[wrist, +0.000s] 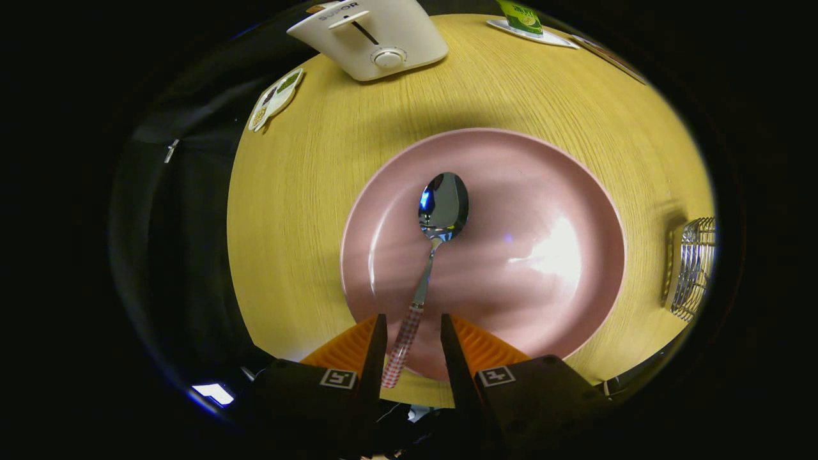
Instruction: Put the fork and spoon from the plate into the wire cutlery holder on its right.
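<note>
Hand-held gripper (412,326) open, fingers either side of checked spoon (429,255) handle, untouched; shiny bowl ahead on pink plate (562,191)

The gripper (413,329) is seen held low and pointed forward and downward, its two fingers (376,348) set parallel and spread apart. A narrow gap is kept between them, and neither finger is seen to be pressed against anything. The fingertips are levelled side by side, with the left finger and the right finger at much the same reach. The gripper's dark body is glimpsed behind the fingers.
</note>
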Demonstrator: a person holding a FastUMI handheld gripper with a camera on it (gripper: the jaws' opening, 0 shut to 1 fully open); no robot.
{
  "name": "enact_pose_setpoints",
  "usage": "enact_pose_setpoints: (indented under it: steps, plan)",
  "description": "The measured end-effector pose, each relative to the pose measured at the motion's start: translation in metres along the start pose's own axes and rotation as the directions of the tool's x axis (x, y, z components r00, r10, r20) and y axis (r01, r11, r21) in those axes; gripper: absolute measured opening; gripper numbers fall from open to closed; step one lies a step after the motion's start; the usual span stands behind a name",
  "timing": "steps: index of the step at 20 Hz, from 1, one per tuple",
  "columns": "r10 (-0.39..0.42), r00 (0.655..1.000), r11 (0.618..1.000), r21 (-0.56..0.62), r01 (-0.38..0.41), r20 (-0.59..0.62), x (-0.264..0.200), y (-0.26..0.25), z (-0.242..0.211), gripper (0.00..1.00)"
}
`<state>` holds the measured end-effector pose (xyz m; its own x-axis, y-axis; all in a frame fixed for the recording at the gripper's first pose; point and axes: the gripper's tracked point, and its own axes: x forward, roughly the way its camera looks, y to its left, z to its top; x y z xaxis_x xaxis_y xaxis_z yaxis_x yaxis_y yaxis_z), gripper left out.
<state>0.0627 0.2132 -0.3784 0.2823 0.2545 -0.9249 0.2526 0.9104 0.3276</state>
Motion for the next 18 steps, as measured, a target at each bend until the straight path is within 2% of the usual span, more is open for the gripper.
enact_pose_setpoints:
  steps: [1, 2, 3, 5, 6, 7, 10, 13, 16, 18]
  plan:
    - [0.007, 1.000, 1.000, 0.015, -0.007, -0.002, 0.001, 0.001, -0.001, 0.54]
    - [-0.013, 1.000, 1.000, 0.026, 0.013, -0.008, 0.002, -0.002, -0.001, 0.37]
    - [-0.009, 1.000, 0.999, 0.031, 0.009, -0.015, 0.003, -0.003, -0.002, 0.29]
    - [-0.003, 1.000, 1.000, 0.025, 0.004, -0.029, 0.008, -0.006, -0.007, 0.26]
    - [-0.002, 1.000, 0.999, 0.035, 0.003, -0.031, 0.002, -0.008, -0.005, 0.18]
    - [0.018, 0.999, 0.999, 0.037, -0.017, -0.030, 0.003, -0.008, -0.004, 0.14]
    - [0.058, 0.997, 0.998, 0.031, -0.056, -0.058, -0.002, -0.010, -0.010, 0.10]
    - [0.087, 0.995, 0.996, -0.016, -0.088, -0.055, -0.023, -0.015, -0.011, 0.10]
    - [0.072, 0.994, 0.984, -0.159, -0.085, -0.083, -0.060, -0.037, -0.026, 0.10]
    - [0.076, 0.993, 0.972, -0.214, -0.094, -0.093, -0.087, -0.047, -0.034, 0.10]
